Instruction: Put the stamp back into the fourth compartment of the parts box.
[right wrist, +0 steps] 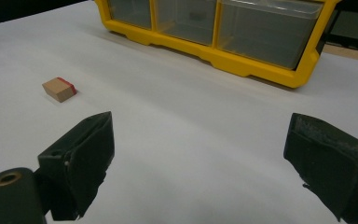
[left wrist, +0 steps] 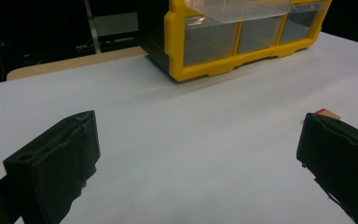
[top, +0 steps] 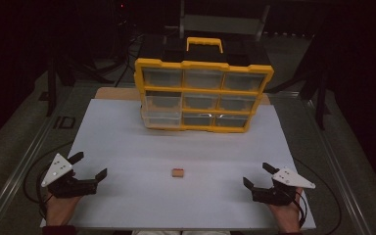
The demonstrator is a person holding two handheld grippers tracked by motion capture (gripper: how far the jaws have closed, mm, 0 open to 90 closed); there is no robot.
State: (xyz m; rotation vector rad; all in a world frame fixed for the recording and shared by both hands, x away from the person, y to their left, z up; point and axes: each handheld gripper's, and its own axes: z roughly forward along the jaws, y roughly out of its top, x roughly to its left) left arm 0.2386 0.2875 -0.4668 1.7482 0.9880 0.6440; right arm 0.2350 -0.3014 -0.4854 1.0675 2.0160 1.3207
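Both grippers, left and right, near the front edge of the white board, jaws spread wide, gripping nothing. Between them, well apart from each, a small wooden block with one red end, lying flat. Probably light, stiff, not fragile; best pinched across its short sides. Long axis roughly left to right across the board. Behind, a yellow drawer organizer.

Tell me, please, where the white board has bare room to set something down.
The white board is bare between the yellow organizer and the small wooden block, and between the block and each open gripper: left, right. It is crowded only at the organizer.
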